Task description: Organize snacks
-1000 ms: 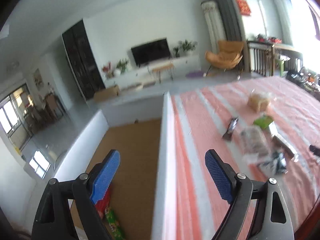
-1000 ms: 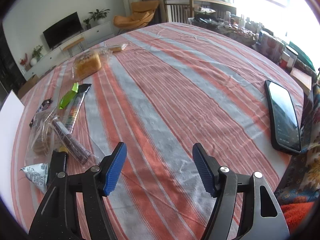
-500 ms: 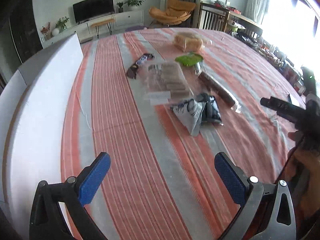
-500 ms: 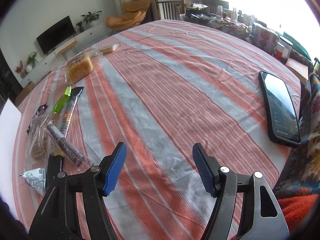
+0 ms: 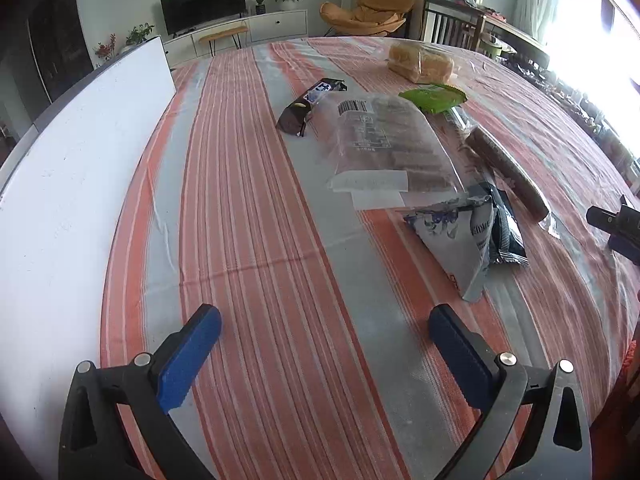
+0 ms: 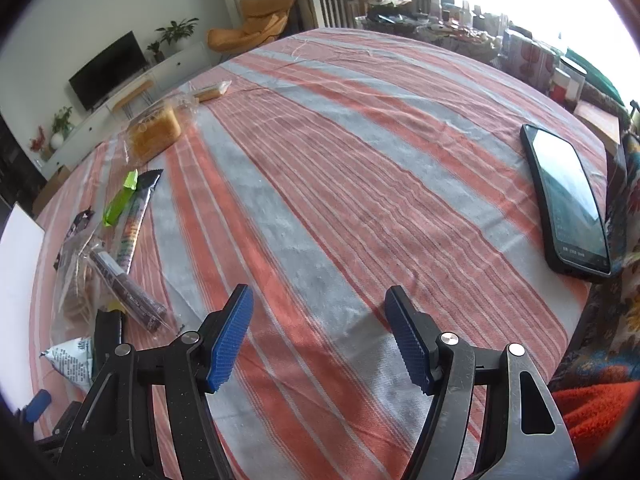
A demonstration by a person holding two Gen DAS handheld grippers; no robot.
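Snacks lie in a loose overlapping heap at the right middle of the left wrist view, the clear biscuit bag partly over the grey-blue pouch, so if you close on one wrapper you may drag its neighbour or only pinch slippery film. Your left gripper and right gripper both have released, empty fingers over bare cloth. The counter wears a striped orange-grey cloth that could bunch, a phone lies at right, and a living room with a television is behind.
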